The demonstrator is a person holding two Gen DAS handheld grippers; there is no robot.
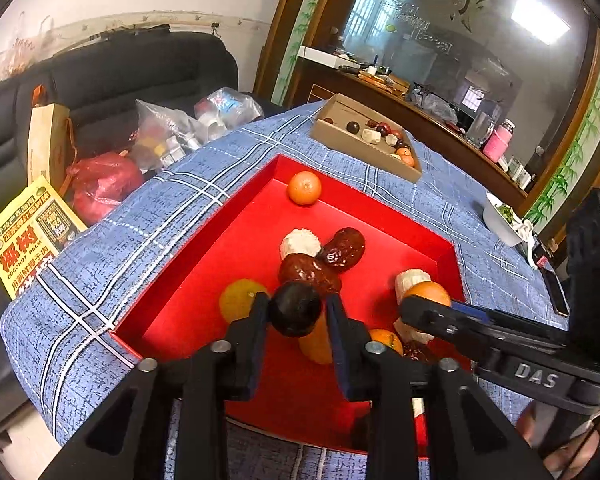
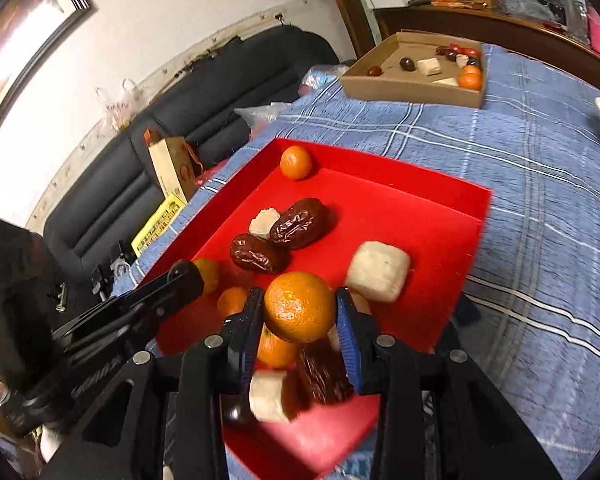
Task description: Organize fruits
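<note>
A: We are looking down the left gripper (image 1: 296,308) and seeing a dark round fruit (image 1: 295,309) sitting between its two fingers. The left finger is meeting the fruit; on the right side we are making out a sliver of space, so we cannot tell whether the pads are truly pressing.

B: And over here the right gripper (image 2: 298,308) is holding an orange (image 2: 300,307) between its fingers, both pads against the peel, the jaws only as wide as the fruit.

A: Both are hovering over the near end of the red tray (image 1: 228,240), which is lying on the blue checked cloth (image 1: 100,264).

B: We are spotting two wrinkled dates (image 2: 298,224) mid-tray, touching each other, with a small white piece (image 2: 263,222) tucked at their ten o'clock.

A: A lone orange (image 1: 304,187) is sitting up at twelve o'clock, right against the far wall of the tray.

B: A white cube (image 2: 378,276) is resting at about two o'clock from our orange, and more oranges, a date and a white chunk are piling beneath our fingers, somewhat blurred.

A: At one o'clock beyond the tray, we are seeing the cardboard box (image 1: 364,150) with small dark, white and orange pieces gathered toward its right end.

B: The left gripper is showing in our view too, at nine o'clock.
</note>
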